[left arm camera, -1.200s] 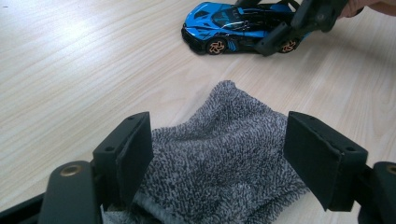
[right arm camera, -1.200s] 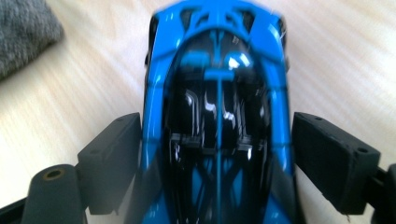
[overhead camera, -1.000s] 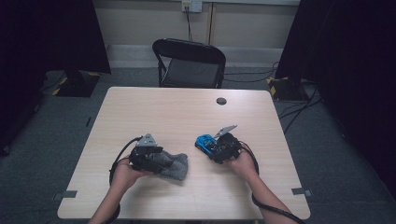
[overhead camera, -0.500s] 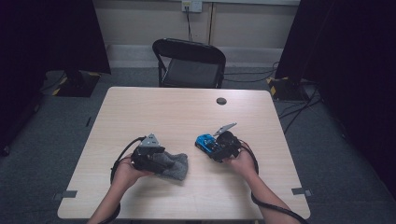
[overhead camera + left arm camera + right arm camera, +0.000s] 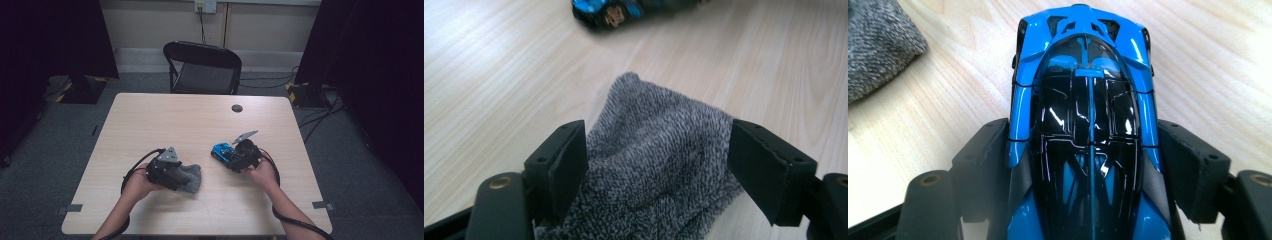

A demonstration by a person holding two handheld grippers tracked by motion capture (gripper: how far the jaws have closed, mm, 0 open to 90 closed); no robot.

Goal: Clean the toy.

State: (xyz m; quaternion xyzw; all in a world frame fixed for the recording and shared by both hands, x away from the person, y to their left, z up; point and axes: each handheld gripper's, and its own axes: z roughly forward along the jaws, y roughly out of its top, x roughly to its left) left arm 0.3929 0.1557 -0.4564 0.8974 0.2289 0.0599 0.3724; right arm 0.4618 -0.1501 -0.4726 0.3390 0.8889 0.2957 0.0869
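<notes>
- Dim room, black curtains, folding chair (image 5: 202, 67) behind a pale wood surface (image 5: 165, 117); small dark disc (image 5: 236, 108) sits near its far edge.
- Next to nothing changes from the earlier high views: both hands sit in the same spots, cloth and car unmoved, jaw gaps unchanged.
- Left gripper (image 5: 167, 170) sits low at the near left, its jaws around a grey fuzzy cloth (image 5: 659, 150); the left pad presses into the pile and the right pad meets the cloth's edge, so it reads as a grip.
- Right gripper (image 5: 245, 155) lies near centre-right, jaws clamped on the flanks of a blue toy car (image 5: 1083, 115); the car's nose points away toward the cloth.
- Car and cloth lie apart on the surface, both down flat.
- Judgement: a steady pause with both grips set; the likely next step is bringing cloth and car together, perhaps to wipe the car.
</notes>
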